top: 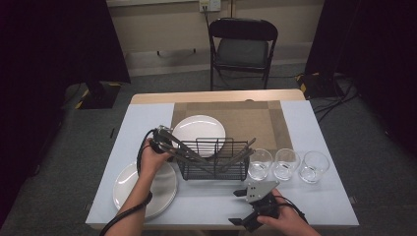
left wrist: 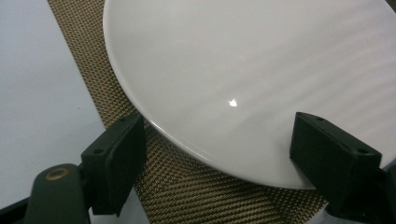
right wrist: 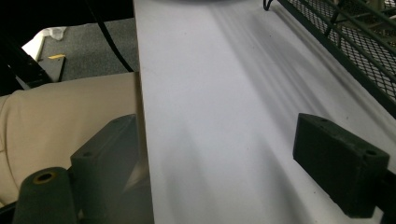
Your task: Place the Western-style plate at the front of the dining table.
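Note:
A white plate (top: 199, 129) lies on the woven brown placemat (top: 255, 118) behind a black wire rack (top: 214, 164). My left gripper (top: 166, 133) is at the plate's left edge. In the left gripper view it (left wrist: 219, 140) is open, its jaws standing on either side of the plate's (left wrist: 243, 70) near rim just above the placemat (left wrist: 187, 186), neither visibly touching the plate. My right gripper (top: 236, 207) hovers open at the table's front edge with nothing between its jaws. In the right gripper view it (right wrist: 219, 140) points along the pale table (right wrist: 224, 84).
A stack of white plates (top: 147, 189) sits at the front left. Several long grey sticks lean in the rack. Three clear glasses (top: 286, 163) stand in a row to its right. The rack's mesh (right wrist: 355, 42) is near my right gripper. A black chair (top: 242, 49) stands behind the table.

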